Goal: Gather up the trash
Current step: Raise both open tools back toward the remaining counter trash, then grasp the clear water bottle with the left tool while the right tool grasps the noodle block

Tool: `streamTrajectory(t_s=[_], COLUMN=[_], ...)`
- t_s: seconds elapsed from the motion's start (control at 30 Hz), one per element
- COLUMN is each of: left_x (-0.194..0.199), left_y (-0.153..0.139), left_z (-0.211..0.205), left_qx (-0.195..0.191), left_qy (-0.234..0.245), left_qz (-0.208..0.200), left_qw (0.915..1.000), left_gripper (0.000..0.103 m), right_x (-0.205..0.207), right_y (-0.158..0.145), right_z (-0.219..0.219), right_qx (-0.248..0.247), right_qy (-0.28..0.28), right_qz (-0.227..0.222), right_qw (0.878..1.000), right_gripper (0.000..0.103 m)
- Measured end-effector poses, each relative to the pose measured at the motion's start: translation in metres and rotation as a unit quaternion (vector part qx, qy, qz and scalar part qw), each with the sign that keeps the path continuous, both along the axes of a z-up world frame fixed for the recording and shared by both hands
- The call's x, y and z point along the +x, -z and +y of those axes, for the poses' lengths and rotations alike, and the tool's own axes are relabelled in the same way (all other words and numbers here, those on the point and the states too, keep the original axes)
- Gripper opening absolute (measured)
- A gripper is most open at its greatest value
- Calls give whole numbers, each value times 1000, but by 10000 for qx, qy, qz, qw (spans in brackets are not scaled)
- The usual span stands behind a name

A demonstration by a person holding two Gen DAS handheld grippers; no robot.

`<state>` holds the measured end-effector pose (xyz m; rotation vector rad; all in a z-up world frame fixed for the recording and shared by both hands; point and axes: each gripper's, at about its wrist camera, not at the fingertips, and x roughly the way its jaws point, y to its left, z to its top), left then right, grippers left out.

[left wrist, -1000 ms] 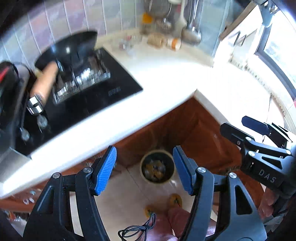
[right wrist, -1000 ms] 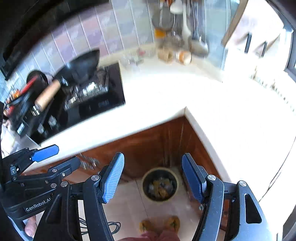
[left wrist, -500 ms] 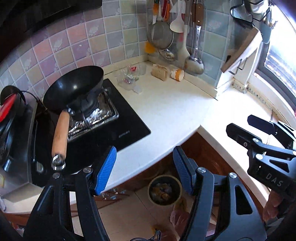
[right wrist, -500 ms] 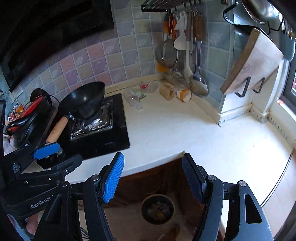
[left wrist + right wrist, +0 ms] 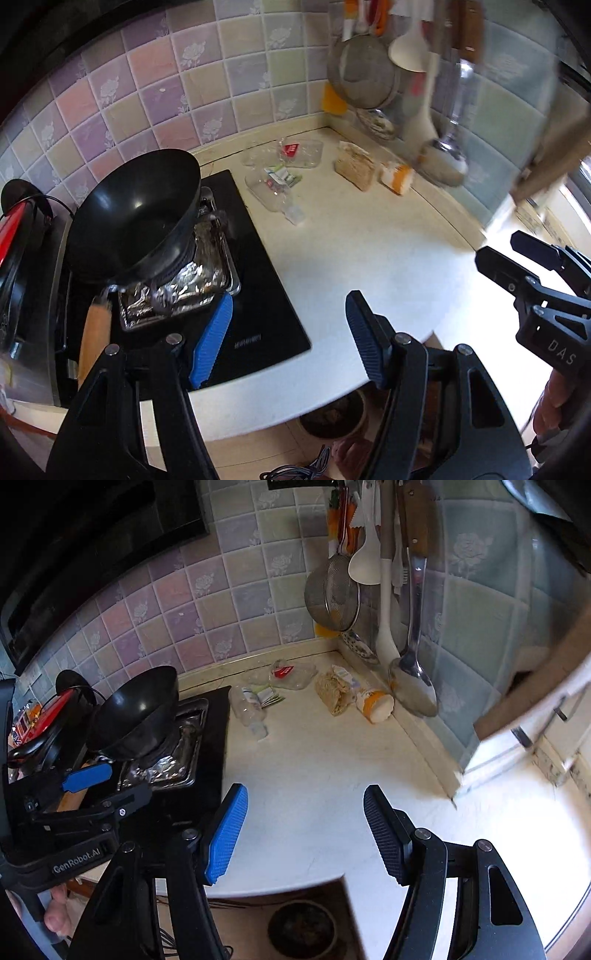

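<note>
Both my grippers are spread and empty: left gripper (image 5: 288,339), right gripper (image 5: 306,832). A second ago they pointed down at the bin (image 5: 303,928) on the floor; now they've swung up over the counter (image 5: 314,775), so I judge the next pickup is starting. The trash lies far ahead by the wall: bottle (image 5: 247,710), clear tray (image 5: 295,675), brown wrapper (image 5: 334,692), orange cup (image 5: 375,703), well apart from my fingers.

Countertop (image 5: 317,775) pale, smooth, matt stone look. Left of it: cooktop (image 5: 258,314) glossy black glass, crinkled shiny foil (image 5: 184,284), matt black wok (image 5: 136,218) with wooden handle. On countertop: clear plastic bottle (image 5: 247,709). Above: metal ladle (image 5: 412,679).
</note>
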<state>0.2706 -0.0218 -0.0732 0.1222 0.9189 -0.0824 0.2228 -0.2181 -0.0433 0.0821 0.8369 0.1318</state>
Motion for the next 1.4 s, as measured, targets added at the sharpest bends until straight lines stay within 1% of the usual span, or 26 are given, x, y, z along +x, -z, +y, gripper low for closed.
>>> streamTrajectory(t_s=[0.1, 0.3, 0.4, 0.43, 0.6, 0.8, 0.93, 1.03, 1.2, 1.33, 1.4], left_x=[32, 81, 106, 119, 163, 218, 255, 277, 302, 315, 322], left_y=[3, 10, 19, 24, 42, 63, 83, 100, 124, 138, 146], left_z=[-3, 7, 16, 20, 25, 19, 12, 6, 3, 6, 9], left_qx=[-24, -9, -112, -199, -441, -531, -506, -356, -311, -283, -344], left_qy=[-206, -597, -801, -872, -997, -1018, -1094, -1197, -1285, -1331, -1369], left_qz=[102, 168, 272, 336, 525, 575, 651, 674, 796, 871, 935], left_qw=[9997, 9981, 9964, 9954, 9927, 9917, 9906, 9899, 9880, 9869, 9856], left_gripper=[61, 61, 62, 62, 62, 62, 62, 62, 62, 62, 62], right_x=[38, 98, 131, 138, 191, 260, 300, 322, 354, 368, 376], right_y=[7, 24, 36, 39, 58, 88, 110, 126, 152, 169, 180], right_z=[-12, -15, -15, -13, -5, 9, 15, 18, 25, 30, 33], right_qx=[-56, -234, -257, -273, -455, -779, -971, -1081, -1255, -1403, -1446], right_qy=[-95, -167, -138, -140, -115, -4, 88, 132, 105, 56, -26], right_qz=[-19, -33, -4, -4, 105, 257, 405, 486, 575, 678, 755], right_qw=[9999, 9996, 9996, 9995, 9988, 9966, 9944, 9929, 9904, 9878, 9866], right_gripper=[66, 66, 66, 66, 66, 66, 66, 66, 66, 66, 66])
